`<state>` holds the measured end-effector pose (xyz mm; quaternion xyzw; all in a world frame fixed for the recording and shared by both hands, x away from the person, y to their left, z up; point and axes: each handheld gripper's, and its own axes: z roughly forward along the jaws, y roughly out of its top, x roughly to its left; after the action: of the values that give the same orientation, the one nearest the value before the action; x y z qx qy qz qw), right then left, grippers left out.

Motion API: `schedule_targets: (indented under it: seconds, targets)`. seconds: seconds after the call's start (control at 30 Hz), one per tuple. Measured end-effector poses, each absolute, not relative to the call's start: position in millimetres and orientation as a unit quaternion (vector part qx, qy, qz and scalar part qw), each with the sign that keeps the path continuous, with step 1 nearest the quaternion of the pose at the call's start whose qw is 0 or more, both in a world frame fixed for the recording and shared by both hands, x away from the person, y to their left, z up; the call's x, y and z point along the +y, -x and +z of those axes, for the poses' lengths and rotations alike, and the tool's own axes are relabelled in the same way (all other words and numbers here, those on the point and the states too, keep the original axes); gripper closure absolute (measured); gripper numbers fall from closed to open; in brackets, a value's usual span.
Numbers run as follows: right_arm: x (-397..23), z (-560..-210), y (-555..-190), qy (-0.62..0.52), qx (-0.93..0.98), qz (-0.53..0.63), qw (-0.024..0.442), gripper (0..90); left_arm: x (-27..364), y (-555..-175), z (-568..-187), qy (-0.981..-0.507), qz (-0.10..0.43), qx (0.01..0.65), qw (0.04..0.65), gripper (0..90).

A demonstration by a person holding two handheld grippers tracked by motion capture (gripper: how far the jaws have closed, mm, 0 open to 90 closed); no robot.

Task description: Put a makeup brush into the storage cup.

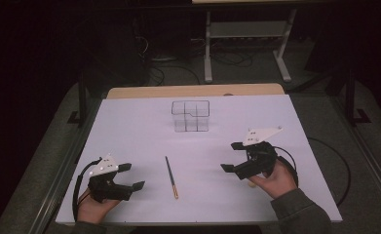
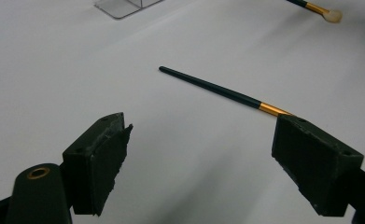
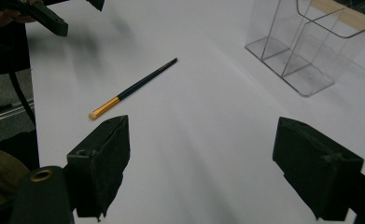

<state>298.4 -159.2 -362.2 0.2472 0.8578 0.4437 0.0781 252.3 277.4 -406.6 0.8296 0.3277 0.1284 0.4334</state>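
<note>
two hands hold grippers low over a white table [image 1: 129, 122]. left gripper [image 1: 129, 176] has its jaws spread wide, holding nothing. between the grippers lies a dark makeup brush [image 1: 171, 176], flat. right gripper [image 1: 233, 157] likewise gapes, unladen. beyond stands a clear acrylic organizer [image 1: 191, 116].

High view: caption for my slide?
Both grippers, left and right, open beside a brush, clear organizer behind.

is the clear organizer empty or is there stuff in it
Empty. The clear acrylic organizer stands upright on the white table, and its see-through compartments hold nothing; the one makeup brush lies flat on the table, well apart from it.
</note>
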Motion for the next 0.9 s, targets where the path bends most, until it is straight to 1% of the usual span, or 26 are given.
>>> schedule_targets:
  seconds: [0.3,0.6,0.73,0.77,0.9]
  targets:
    - [-141,-349,-299,-0.23,0.865,0.44,0.07,17.7,275,-253,-408,-0.829,0.126,0.328,0.435,17.3]
    - [-121,-343,-304,-0.216,0.874,0.432,0.061,17.0,275,-254,-407,-0.83,0.129,0.327,0.434,17.3]
    - [-107,-340,-305,-0.21,0.875,0.433,0.05,17.2,275,-254,-407,-0.834,0.128,0.321,0.43,17.3]
    - [-100,-340,-306,-0.202,0.878,0.431,0.05,19.0,275,-254,-408,-0.834,0.128,0.322,0.429,17.3]
    - [-83,-341,-311,-0.196,0.884,0.422,0.041,19.7,276,-254,-407,-0.831,0.13,0.323,0.433,17.3]
